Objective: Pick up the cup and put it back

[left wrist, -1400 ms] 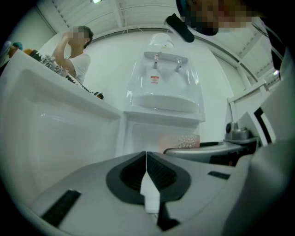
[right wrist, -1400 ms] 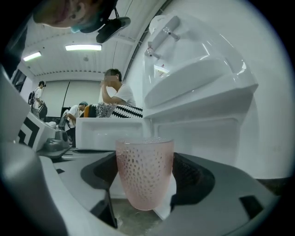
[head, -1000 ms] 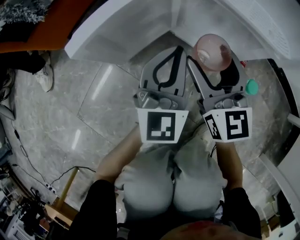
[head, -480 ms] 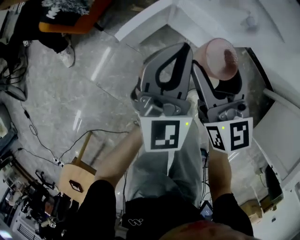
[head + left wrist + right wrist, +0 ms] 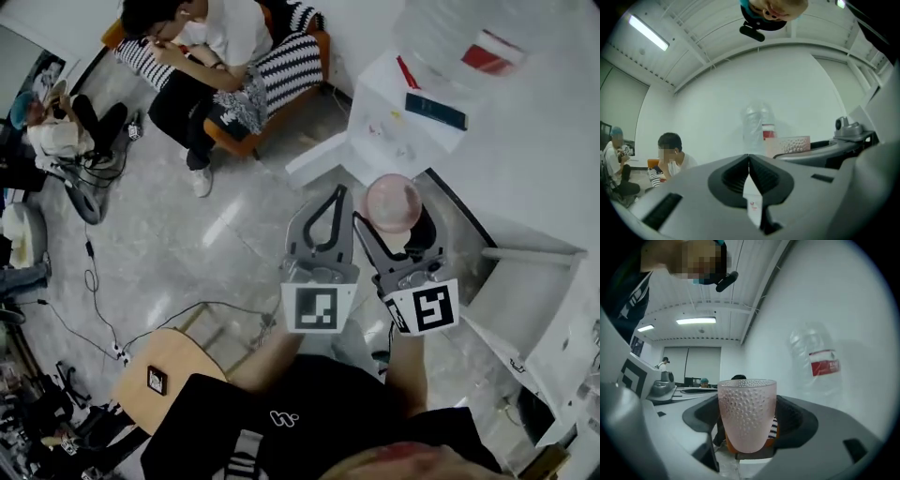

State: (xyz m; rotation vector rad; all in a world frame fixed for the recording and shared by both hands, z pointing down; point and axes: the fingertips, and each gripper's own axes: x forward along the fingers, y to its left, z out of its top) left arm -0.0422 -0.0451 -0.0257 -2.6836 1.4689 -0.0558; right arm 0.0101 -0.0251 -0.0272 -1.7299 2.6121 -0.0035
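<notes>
Evidently the right gripper (image 5: 395, 217) was pinching the cup (image 5: 746, 413), its 2 jaws pressed on the dimpled pink wall from either side. The cup was held in the air just off the near edge of the white table (image 5: 534, 178), long axis vertical, mouth up. The left gripper (image 5: 330, 202), farther from the table, was pressed together on nothing. Putting the cup back probably meant carrying it forward over the table. A clear bottle (image 5: 818, 363) stood farther across the table, and its red label was too blurred to read.
</notes>
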